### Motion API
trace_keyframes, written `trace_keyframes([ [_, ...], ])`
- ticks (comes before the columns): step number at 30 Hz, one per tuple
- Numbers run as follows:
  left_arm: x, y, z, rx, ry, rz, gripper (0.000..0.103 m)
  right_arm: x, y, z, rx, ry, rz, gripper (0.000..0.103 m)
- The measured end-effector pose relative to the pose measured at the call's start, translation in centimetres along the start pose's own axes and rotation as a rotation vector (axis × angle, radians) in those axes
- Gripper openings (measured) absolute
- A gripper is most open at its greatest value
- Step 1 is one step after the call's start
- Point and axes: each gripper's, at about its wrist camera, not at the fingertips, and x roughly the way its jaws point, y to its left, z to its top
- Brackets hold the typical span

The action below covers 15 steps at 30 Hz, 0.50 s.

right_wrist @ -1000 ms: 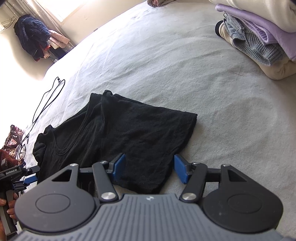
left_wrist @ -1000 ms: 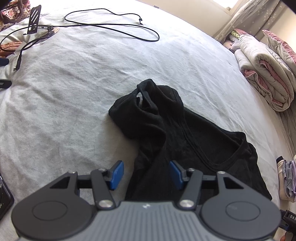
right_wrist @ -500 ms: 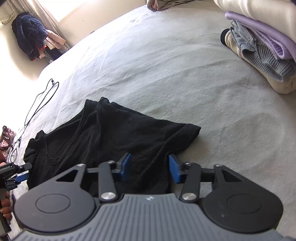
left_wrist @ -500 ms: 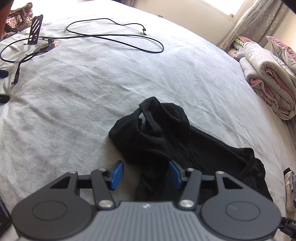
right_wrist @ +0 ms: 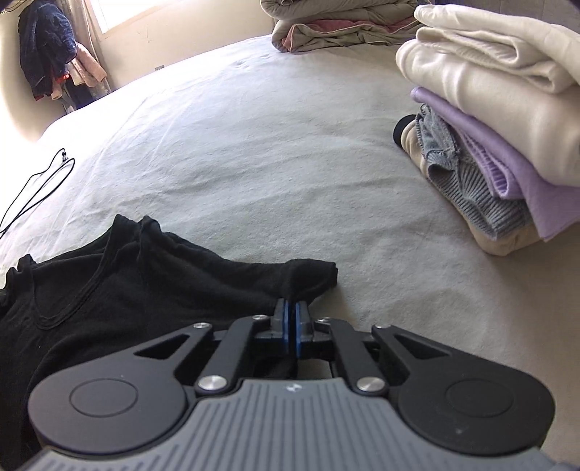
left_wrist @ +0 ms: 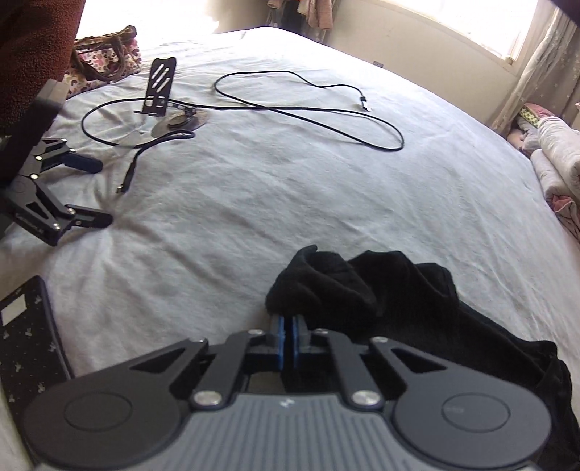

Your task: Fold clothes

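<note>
A black T-shirt (right_wrist: 145, 286) lies crumpled on the pale bed sheet (right_wrist: 272, 163), neckline toward the left in the right wrist view. My right gripper (right_wrist: 291, 319) is shut on the shirt's edge beside the short sleeve (right_wrist: 311, 273). In the left wrist view the shirt (left_wrist: 417, 308) bunches up in front of me, and my left gripper (left_wrist: 289, 326) is shut on the bunched sleeve end (left_wrist: 319, 286). Both pairs of blue pads are pressed together with black cloth between them.
A stack of folded clothes (right_wrist: 500, 137) stands at the right. A folded quilt (right_wrist: 337, 25) lies at the far edge. A black cable (left_wrist: 308, 108), a phone stand (left_wrist: 159, 87), a spare gripper (left_wrist: 47, 213), a handbag (left_wrist: 105, 58) and a phone case (left_wrist: 25, 344) lie at the left.
Both grippers moved forward and down onto the shirt and closed on it; a second ago both were open above the cloth. The left sleeve is now more bunched.
</note>
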Motion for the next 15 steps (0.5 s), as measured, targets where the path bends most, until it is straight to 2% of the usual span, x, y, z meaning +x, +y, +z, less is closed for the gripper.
trace_keyframes([
  [4,0.2,1.2,0.6,0.005,0.007,0.043,0.004,0.2,0.0,0.1,-0.014,0.015,0.002,0.005],
  [6,0.4,1.8,1.0,0.008,0.01,0.064,0.004,0.2,0.0,0.2,-0.011,0.018,0.011,0.014],
  [8,0.5,2.4,1.3,0.01,0.013,0.086,0.01,0.0,0.2,0.5,-0.013,0.002,0.015,0.022],
  [9,0.6,2.7,1.4,0.012,0.015,0.097,0.019,-0.2,0.3,0.7,-0.02,-0.009,0.016,0.036],
  [10,0.6,3.0,1.6,0.013,0.017,0.107,0.03,-0.3,0.5,0.9,-0.028,-0.024,0.019,0.043],
  [11,0.7,3.2,1.8,0.014,0.018,0.118,0.033,-0.4,0.7,1.2,-0.04,-0.042,0.026,0.047],
  [15,1.0,1.9,2.8,0.084,-0.013,0.082,0.041,-0.1,2.0,2.6,-0.09,-0.07,0.071,0.047],
])
